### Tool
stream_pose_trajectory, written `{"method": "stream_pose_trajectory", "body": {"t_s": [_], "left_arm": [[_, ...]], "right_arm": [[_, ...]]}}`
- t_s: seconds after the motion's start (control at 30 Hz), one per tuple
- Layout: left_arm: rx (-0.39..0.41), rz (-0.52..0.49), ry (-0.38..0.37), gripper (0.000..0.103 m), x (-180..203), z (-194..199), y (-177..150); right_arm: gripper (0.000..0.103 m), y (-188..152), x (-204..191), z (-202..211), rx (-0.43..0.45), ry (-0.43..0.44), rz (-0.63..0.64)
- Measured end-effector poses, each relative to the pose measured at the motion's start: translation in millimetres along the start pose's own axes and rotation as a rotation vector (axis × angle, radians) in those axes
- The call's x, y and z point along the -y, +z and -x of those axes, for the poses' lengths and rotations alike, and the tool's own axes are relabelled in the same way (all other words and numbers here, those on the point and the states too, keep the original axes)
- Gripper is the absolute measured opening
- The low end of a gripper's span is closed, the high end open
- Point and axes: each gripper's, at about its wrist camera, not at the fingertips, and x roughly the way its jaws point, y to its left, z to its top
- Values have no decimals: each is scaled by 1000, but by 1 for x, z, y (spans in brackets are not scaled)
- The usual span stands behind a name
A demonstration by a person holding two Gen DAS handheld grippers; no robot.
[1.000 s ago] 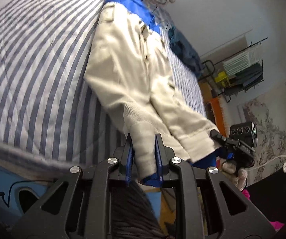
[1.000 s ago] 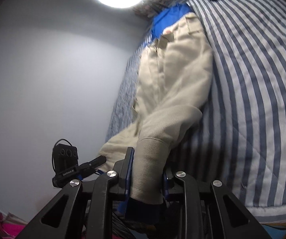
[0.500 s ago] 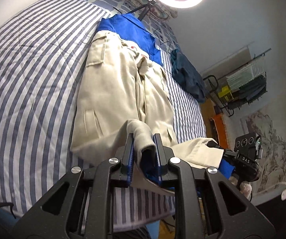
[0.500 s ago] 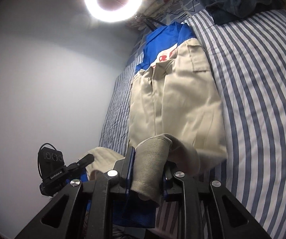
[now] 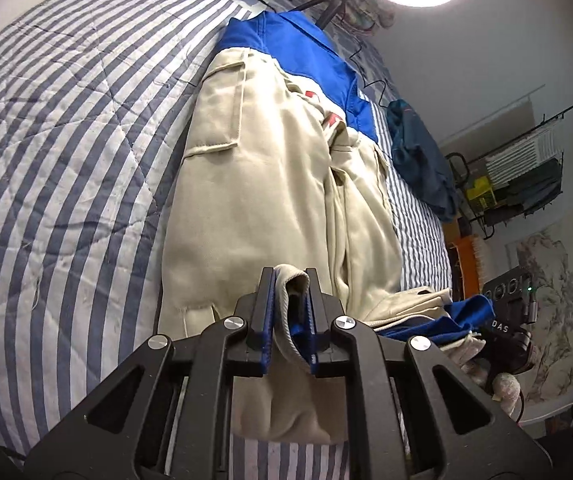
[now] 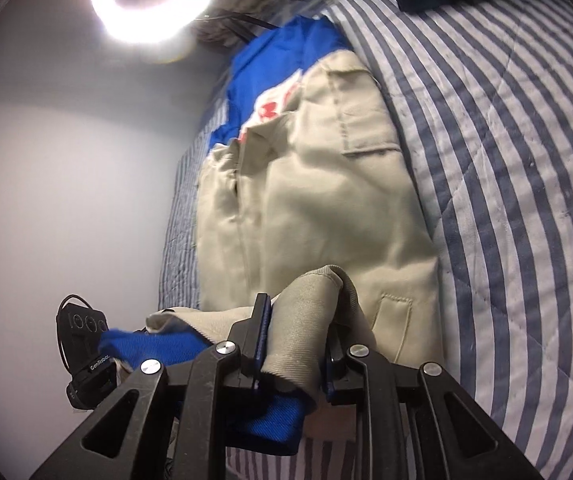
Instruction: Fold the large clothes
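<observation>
Two black two-finger grippers each clamp a ribbed cuff of the same garment. The left gripper has its blue-padded jaws pressed on a fold of beige cuff, and those jaws have just been closing further with the fabric caught between them. The right gripper bites a thicker roll of beige ribbed cuff, its jaws held apart only by the cloth they pinch, with a strip of blue lining hanging below it. Both cuffs belong to the large beige work jacket with a blue collar and yoke, which lies spread lengthwise on the bed, front up, chest pocket flaps showing and red lettering half hidden near the collar. Its lower hem is just ahead of the grippers, and the sleeve ends are bunched over that near edge. Under it is the blue-and-white striped quilted bedspread. A crumpled dark teal garment lies farther along the bed, apart from the jacket. A glowing ring light stands beyond the collar end, and a black wire rack holding folded things sits against the far wall.
</observation>
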Motion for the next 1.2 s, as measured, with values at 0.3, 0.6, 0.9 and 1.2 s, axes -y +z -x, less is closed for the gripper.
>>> {"method": "stream_pose_trajectory", "body": {"t_s": [0.3,0.6,0.9,1.2], "left_arm": [[70,44,-61,26,-15,26,14],[20,-12,-87,34,-38,34,-31],[105,73,-147,42,-58,63,-50],[22,-91,-84,44,-39,34,-51]], "right_arm": [[51,11,36,15,-1,214,-160],[60,-7,31,61,66,131,77],[59,-35,39,32,-18,16,206],[59,-32,35,19,-24,-8,255]]}}
